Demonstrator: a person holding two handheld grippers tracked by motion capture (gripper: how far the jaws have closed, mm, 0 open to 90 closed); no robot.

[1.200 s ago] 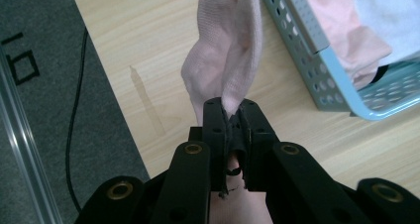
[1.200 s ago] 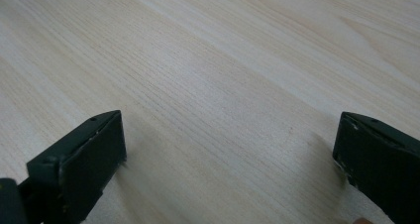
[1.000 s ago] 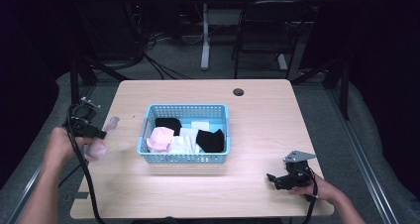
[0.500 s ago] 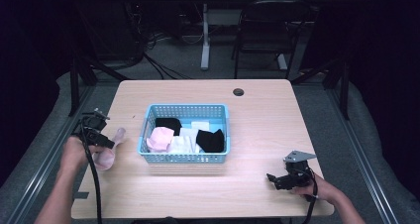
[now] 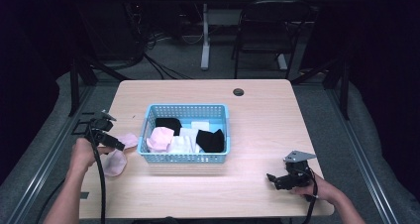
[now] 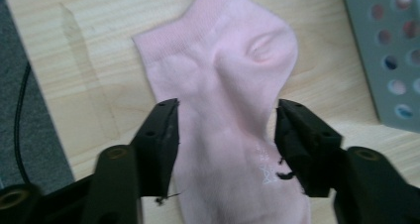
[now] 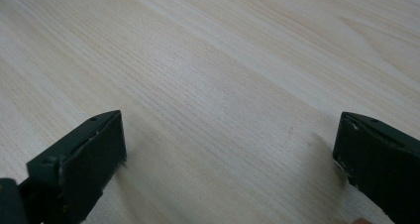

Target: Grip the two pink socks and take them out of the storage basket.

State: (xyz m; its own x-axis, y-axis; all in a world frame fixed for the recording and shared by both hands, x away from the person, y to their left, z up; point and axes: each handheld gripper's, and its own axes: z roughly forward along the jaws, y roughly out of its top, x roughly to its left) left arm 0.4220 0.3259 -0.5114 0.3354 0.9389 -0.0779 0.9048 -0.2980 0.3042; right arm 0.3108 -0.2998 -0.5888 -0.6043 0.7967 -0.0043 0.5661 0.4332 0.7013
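Since the earlier frame the left gripper (image 5: 115,143) has come down nearer the table's (image 5: 257,110) left edge, and the pink sock (image 6: 223,110) now lies flat on the wood just left of the blue basket (image 5: 184,157). Its jaws stand apart astride the sock, gripping nothing; the sock's long axis runs near-to-far, cuff far. The right gripper (image 5: 275,178) rests wide open and empty on bare wood near the near right edge.

This looks like a lab or recording studio. A light wooden table (image 5: 257,105) stands on grey carpet, hemmed at nine and three o'clock by black frame struts and dark curtains. At twelve o'clock sit a chair (image 5: 262,30), loose cables (image 5: 153,60) and a second desk's leg.
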